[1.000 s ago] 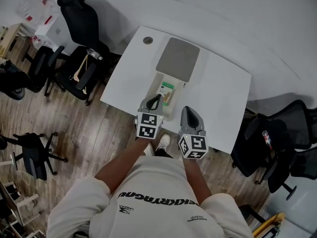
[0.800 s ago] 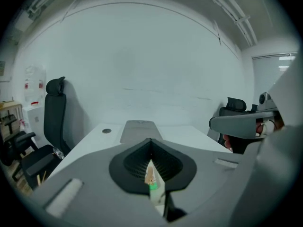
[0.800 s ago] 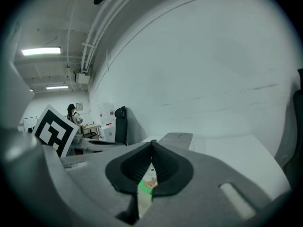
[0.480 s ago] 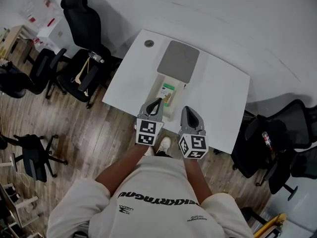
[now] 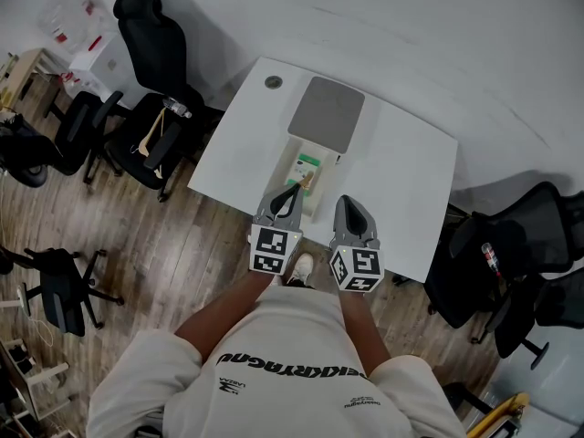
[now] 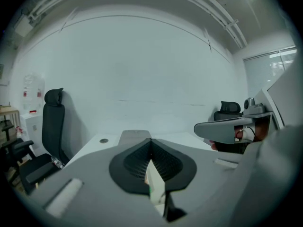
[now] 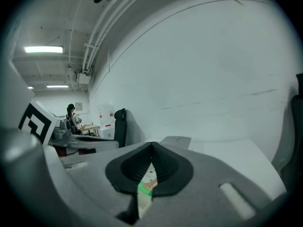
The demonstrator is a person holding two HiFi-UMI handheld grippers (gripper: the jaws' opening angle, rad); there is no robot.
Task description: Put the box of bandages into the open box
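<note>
Left gripper point(image 5: 294, 188) is hovering over the near end of the open box point(image 5: 288, 159), jaws clenched tip to tip and gripping nothing. In the left gripper view point(image 6: 151, 143) the black pads point(image 6: 135, 162) are meeting at the front, with only a sliver of the bandage box point(image 6: 155, 188) showing through the gap below them.

Right gripper point(image 5: 349, 203) is hanging just right of the left one, over the table point(image 5: 411, 172) near its front edge. Its jaws are also clenched and empty. In the right gripper view point(image 7: 152, 148) the bandage box point(image 7: 147, 186) is showing below the closed tips, beyond them, not pinched.

Bandage box point(image 5: 308, 166), white with a green end, is lying inside the open box, apart from both grippers. The grey lid point(image 5: 327, 112) is lying flat on the table behind the box, touching its far end. A round grommet point(image 5: 273, 81) is sitting at the table's far left corner. A black chair point(image 5: 151, 35) is standing left of the table.
</note>
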